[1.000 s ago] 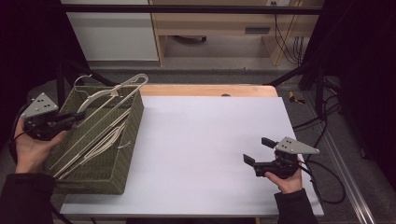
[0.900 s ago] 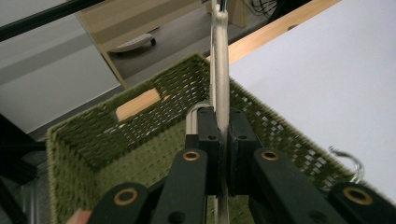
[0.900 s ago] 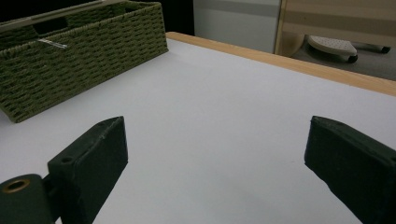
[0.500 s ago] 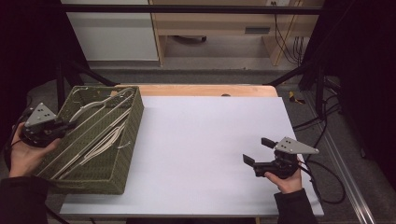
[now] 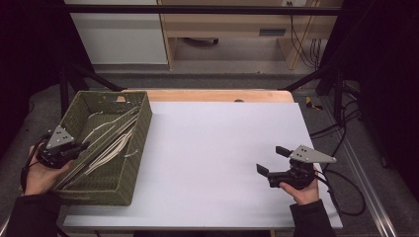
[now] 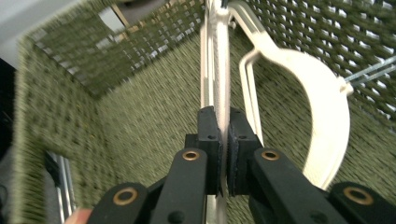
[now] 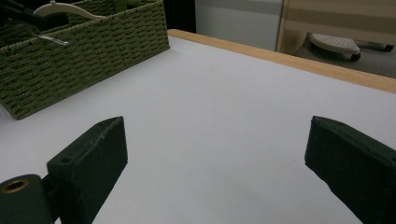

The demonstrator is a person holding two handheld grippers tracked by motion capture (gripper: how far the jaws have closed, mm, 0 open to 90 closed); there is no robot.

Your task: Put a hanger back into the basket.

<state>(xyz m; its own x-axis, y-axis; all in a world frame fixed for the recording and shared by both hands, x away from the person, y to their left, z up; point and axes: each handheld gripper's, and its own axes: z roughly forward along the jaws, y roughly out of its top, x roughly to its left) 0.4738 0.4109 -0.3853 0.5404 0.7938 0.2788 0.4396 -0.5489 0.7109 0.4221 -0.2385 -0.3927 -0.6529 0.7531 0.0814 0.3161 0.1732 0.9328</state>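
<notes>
- Your right gripper (image 5: 271,169) sat near the bench's near right corner, jaws wide apart on nothing.
- Your left gripper (image 6: 223,140) was clamped on a white hanger (image 6: 214,60) inside the basket (image 5: 141,123) at the left edge.
- Farther in, other hangers (image 5: 111,140) lay tangled; pulling yours could snag them and drag the basket.

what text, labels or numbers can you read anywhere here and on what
None: no word, label, brand or number can be read in any view.
The woven green basket, the white hangers in it, the white table and both grippers, left gripper and right gripper, bear no visible print.
The furniture behind the table is too far and dim to show any lettering.
</notes>
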